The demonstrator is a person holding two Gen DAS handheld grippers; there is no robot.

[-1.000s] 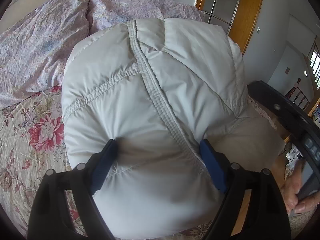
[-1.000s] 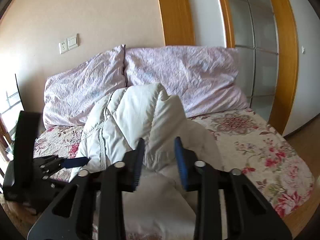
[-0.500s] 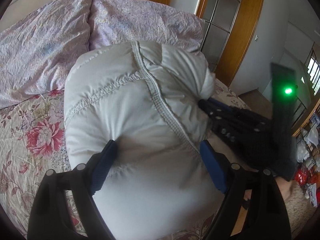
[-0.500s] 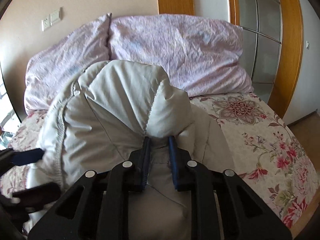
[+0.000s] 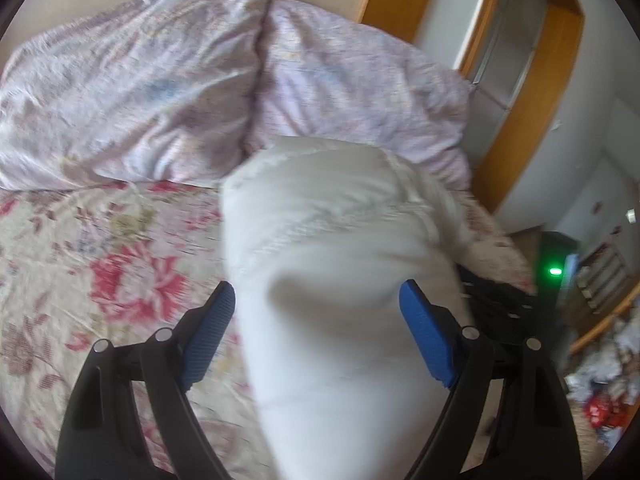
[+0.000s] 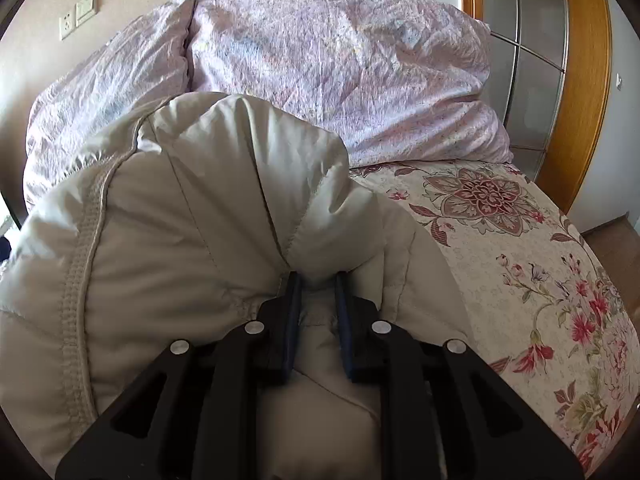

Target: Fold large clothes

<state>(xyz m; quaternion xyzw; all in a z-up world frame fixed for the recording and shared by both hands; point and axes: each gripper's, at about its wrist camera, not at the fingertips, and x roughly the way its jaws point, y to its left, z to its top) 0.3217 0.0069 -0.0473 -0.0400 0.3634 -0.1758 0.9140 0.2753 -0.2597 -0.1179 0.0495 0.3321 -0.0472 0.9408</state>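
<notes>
Jacket (image 6: 192, 248), pale and puffy, bunched on the bed (image 6: 520, 248) just before the pillows (image 6: 340, 68). Right gripper (image 6: 318, 292): fingers have just been closing, now pinching a jacket fold. Left gripper (image 5: 316, 320): fingers spread wide, jacket bulk between them, pads not clearly pressing.

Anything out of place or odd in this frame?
Mostly no: the jacket is bunched up on the bed, normal mid-fold. The one oddity is clutter on the floor beyond the bed's corner, blurred in the left wrist view.
</notes>
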